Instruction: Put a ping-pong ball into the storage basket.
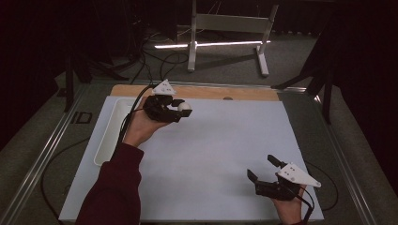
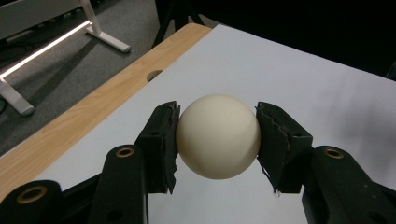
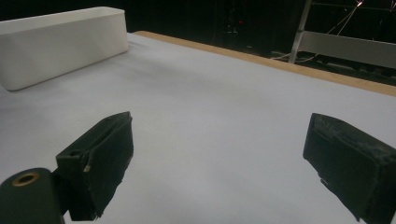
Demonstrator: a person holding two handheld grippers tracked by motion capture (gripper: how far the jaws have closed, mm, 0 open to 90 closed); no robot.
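Dark curtains and a grey floor are framing the scene, with a white metal stand (image 1: 228, 33) sitting out beyond the far edge, and the tabletop (image 1: 225, 140) is spreading pale and bare under a white sheet, a strip of wood showing along its far side. At its left edge a long white tray (image 1: 107, 136) is lying open-topped, probably there as the place things get taken from or dropped into. The person's left arm, in a dark red sleeve (image 1: 112, 187), is reaching forward over the tabletop's far left, just beside the tray's far end, and the left gripper (image 1: 182, 110) is holding the ball (image 2: 218, 136) up off the sheet, its fingers (image 2: 161, 140) clenched squarely on opposite sides of it, which looks like a sensible grip across the widest part so a round thing is not squirting out. The right gripper (image 1: 264, 168) is waiting near the tabletop's near right corner, well apart from the action, its fingers (image 3: 102, 158) spread wide with nothing between them, seemingly standing by. As for the ball itself, it is showing smooth, matte and cream-white, evenly round, without any mark or seam on the side facing us, and catching a soft highlight on top.
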